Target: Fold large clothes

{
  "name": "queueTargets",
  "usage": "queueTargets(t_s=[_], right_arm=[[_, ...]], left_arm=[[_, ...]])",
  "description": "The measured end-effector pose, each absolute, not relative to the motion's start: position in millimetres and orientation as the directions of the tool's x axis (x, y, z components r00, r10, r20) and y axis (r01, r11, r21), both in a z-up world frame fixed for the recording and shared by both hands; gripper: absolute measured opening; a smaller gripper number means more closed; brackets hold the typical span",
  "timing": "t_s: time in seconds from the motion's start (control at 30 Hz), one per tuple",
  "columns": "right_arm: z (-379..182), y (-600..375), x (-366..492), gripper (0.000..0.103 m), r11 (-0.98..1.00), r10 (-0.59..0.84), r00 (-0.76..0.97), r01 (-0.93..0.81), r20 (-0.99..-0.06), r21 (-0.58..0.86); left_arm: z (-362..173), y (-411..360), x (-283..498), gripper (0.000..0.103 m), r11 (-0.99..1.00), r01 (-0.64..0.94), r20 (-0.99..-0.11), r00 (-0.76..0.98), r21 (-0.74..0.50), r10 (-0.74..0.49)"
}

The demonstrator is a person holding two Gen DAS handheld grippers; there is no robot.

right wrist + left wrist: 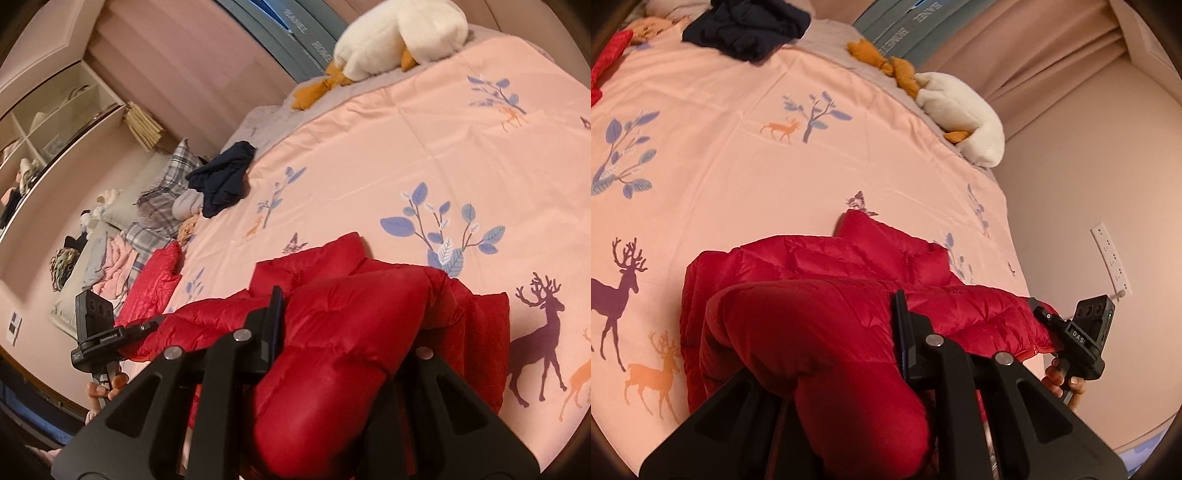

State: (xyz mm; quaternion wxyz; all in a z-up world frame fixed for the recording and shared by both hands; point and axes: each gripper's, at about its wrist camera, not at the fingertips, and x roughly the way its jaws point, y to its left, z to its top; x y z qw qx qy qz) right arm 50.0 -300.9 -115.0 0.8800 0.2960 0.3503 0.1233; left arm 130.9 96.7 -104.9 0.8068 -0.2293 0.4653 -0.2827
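A red puffer jacket (849, 266) lies bunched on the pink deer-print bedspread (720, 147), near its edge. My left gripper (827, 354) is shut on a thick fold of the jacket; only its right finger (903, 332) shows, the other is hidden by fabric. My right gripper (343, 343) is shut on another fold of the same jacket (332, 266); its left finger (275, 325) shows. Each view shows the other gripper's body beside the jacket: the right one (1086, 336) and the left one (96, 328).
A dark navy garment (746, 29) lies at the far side of the bed. A white plush duck (960, 110) with orange feet lies by the headboard. Another red item (155, 280) and a pile of clothes (159, 199) sit beyond the bed's edge. A wall is close on the right (1089, 166).
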Motion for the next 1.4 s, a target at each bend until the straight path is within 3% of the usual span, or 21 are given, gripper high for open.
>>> queueTargets(t_s=[1.4], right_arm=[[-177,-318,112,0.018,0.786,0.354,0.656,0.177,-0.666,0.592]], left_arm=[[-145,36,190,0.015,0.916,0.235,-0.811,0.43,-0.325,-0.398]])
